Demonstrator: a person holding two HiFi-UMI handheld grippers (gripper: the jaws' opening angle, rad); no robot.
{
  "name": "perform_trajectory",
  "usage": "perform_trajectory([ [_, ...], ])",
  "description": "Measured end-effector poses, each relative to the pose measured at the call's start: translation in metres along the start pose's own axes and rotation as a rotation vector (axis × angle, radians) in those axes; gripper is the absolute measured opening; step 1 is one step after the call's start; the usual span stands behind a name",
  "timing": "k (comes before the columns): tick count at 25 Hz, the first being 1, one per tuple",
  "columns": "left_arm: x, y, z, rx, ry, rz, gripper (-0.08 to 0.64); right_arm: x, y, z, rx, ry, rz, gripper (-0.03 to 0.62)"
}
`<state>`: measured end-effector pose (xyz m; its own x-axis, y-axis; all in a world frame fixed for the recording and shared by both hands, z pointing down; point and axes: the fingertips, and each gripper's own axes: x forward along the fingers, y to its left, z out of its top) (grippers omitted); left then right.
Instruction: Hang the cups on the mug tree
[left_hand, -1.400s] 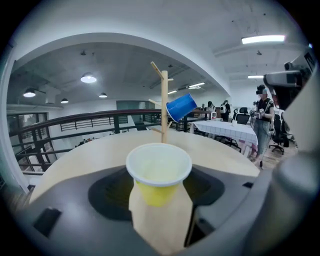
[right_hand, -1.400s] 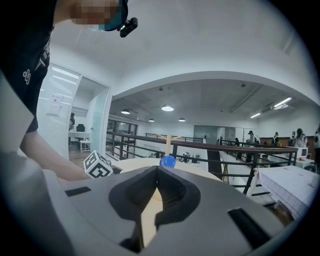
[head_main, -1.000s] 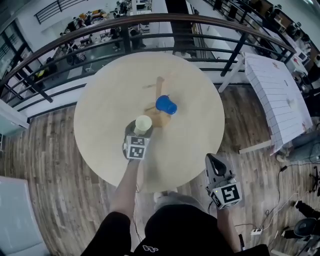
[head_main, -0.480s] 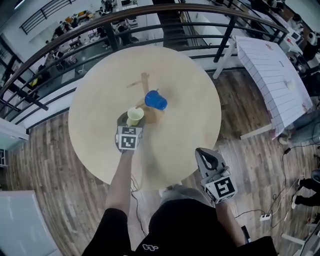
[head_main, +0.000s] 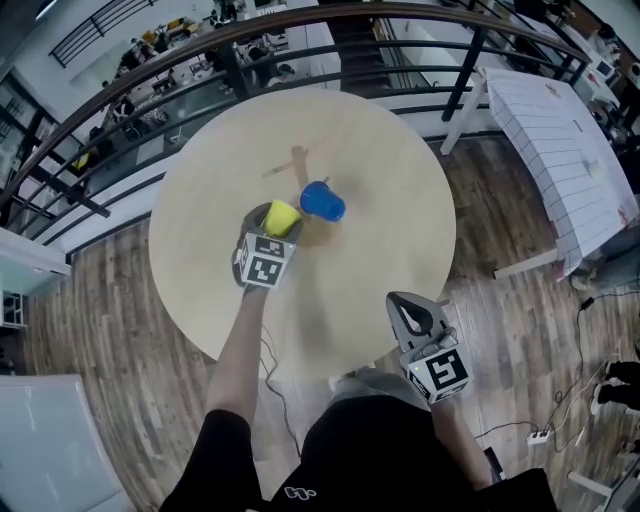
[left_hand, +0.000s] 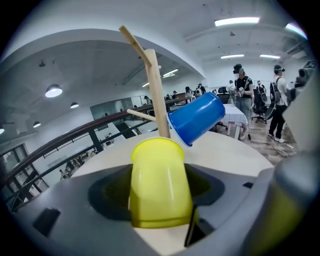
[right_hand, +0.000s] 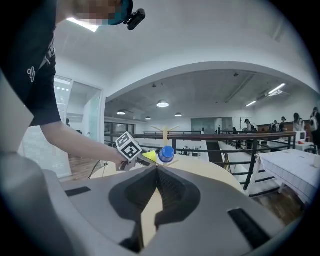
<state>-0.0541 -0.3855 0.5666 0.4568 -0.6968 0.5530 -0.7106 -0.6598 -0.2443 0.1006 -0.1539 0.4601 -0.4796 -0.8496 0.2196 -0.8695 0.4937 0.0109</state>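
A wooden mug tree (head_main: 300, 165) stands mid-table on the round pale table (head_main: 390, 180). A blue cup (head_main: 322, 201) hangs tilted on one of its pegs. My left gripper (head_main: 276, 222) is shut on a yellow cup (head_main: 282, 217), held just left of the tree. In the left gripper view the yellow cup (left_hand: 160, 187) lies between the jaws, rim pointing away, close below the blue cup (left_hand: 196, 118) and the post (left_hand: 156, 95). My right gripper (head_main: 405, 305) hovers at the table's near right edge, shut and empty, as the right gripper view (right_hand: 156, 172) shows.
A dark curved railing (head_main: 470, 70) runs behind the table. A white-covered table (head_main: 560, 150) stands at the right. Wooden floor (head_main: 100, 330) surrounds the round table, with cables (head_main: 545, 435) at the lower right. People stand in the background (left_hand: 242, 95).
My left gripper carried the yellow cup up and closer to the mug tree and rolled, so the cup's side now shows instead of its mouth. The right gripper shifted a little.
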Motion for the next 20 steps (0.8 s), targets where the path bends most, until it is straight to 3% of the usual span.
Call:
perform_trajectory([
  [9,0.034,-0.022,-0.008,-0.051,0.106,-0.108,0.31,-0.003,-0.011,-0.007,-0.017,0.024,-0.021,0.008],
  [13,0.047,-0.027,-0.013,-0.075,0.151,-0.118,0.31,-0.002,-0.015,-0.008,-0.012,0.032,-0.021,0.008],
  [20,0.048,-0.032,-0.013,-0.163,0.095,-0.187,0.349,0.001,-0.015,-0.011,-0.016,0.032,-0.004,0.008],
])
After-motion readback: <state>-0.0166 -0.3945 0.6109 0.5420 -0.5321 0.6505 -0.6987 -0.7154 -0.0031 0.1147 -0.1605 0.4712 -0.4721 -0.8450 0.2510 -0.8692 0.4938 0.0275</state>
